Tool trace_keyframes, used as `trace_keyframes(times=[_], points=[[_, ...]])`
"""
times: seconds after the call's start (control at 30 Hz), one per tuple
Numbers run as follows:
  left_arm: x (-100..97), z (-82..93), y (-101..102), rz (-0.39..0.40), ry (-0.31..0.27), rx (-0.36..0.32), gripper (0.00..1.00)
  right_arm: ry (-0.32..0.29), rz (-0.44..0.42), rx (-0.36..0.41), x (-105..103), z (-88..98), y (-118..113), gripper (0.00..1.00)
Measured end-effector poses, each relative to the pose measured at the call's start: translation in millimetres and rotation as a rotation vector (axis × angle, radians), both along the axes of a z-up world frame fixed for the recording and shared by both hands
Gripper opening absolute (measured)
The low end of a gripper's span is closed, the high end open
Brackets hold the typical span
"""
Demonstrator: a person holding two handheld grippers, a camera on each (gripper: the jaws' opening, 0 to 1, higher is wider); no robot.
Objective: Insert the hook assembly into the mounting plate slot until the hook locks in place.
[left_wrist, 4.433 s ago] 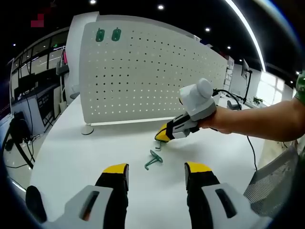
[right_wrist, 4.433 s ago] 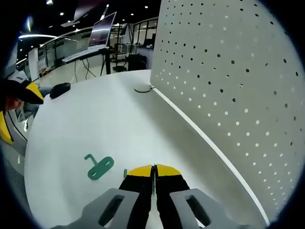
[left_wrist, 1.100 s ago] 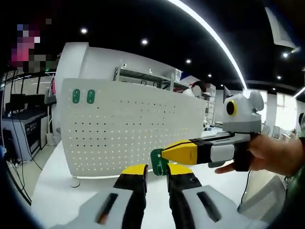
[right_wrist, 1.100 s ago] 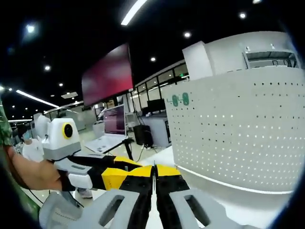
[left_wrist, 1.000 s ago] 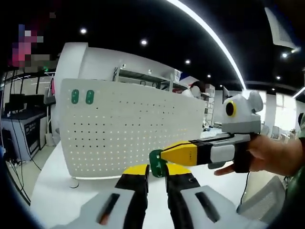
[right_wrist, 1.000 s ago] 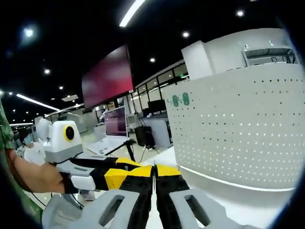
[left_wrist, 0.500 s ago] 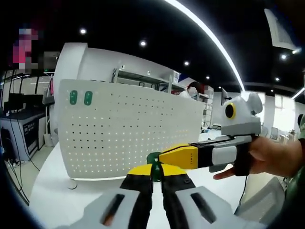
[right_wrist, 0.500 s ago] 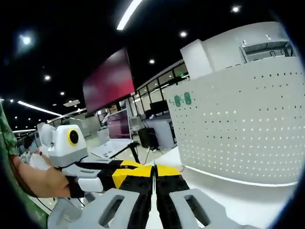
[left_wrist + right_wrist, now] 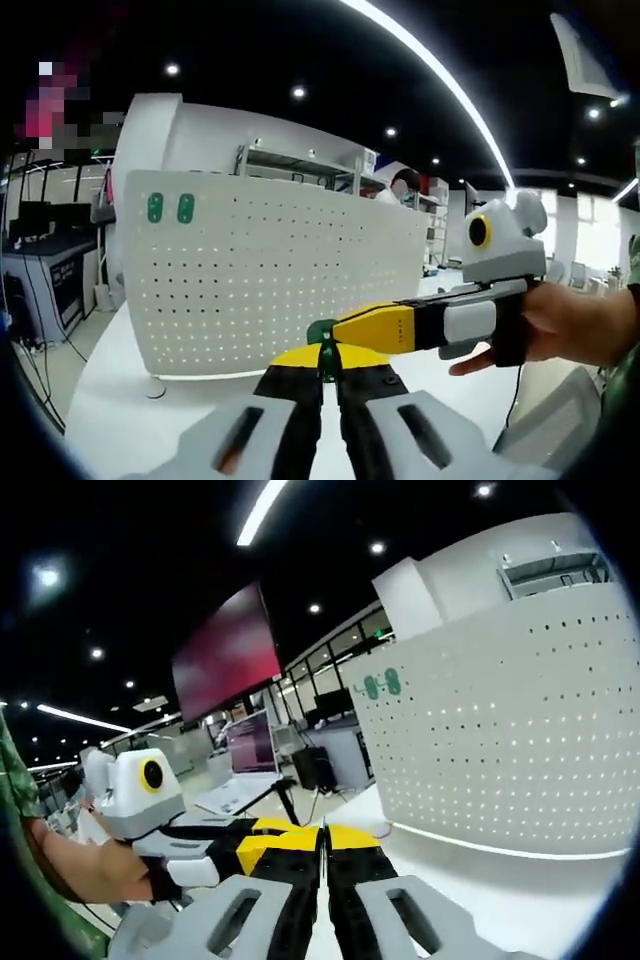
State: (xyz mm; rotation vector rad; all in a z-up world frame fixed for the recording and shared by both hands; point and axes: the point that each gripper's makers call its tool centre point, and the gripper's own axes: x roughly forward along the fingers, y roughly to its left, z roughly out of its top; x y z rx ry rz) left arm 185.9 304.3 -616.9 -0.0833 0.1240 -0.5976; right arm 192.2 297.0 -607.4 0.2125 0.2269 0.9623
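Both hand-held grippers meet above the table (image 9: 110,420): left hand-held gripper (image 9: 321,357) and right hand-held gripper (image 9: 338,329) each clamp the green hook (image 9: 320,331), pegboard (image 9: 270,270) beyond

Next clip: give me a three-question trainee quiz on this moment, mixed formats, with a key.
1. True or false: the left gripper has its jaws closed on the green part.
2. Multiple choice: the two green plates sit on the pegboard at its A) upper corner B) bottom edge C) centre.
3. Fill in: in the left gripper view, the right gripper is held by a person's ____.

Key: 1 true; 2 A; 3 hand.
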Motion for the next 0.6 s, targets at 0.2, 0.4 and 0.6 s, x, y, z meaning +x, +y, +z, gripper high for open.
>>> trace_keyframes(times=[0.2, 0.4, 0.6], points=[[1.0, -1.1, -0.8, 0.001, -0.003, 0.011, 0.03, -0.021, 0.001, -0.018, 0.7, -0.3, -0.2, 0.00], [1.5, -2.2, -1.5, 0.001, 0.000, 0.014, 0.03, -0.023, -0.001, -0.023, 2.3, -0.8, -1.2, 0.06], [2.3, -2.9, -1.3, 0.003, -0.001, 0.016, 0.03, -0.036, -0.007, -0.032, 3.4, -0.2, -2.3, 0.13]])
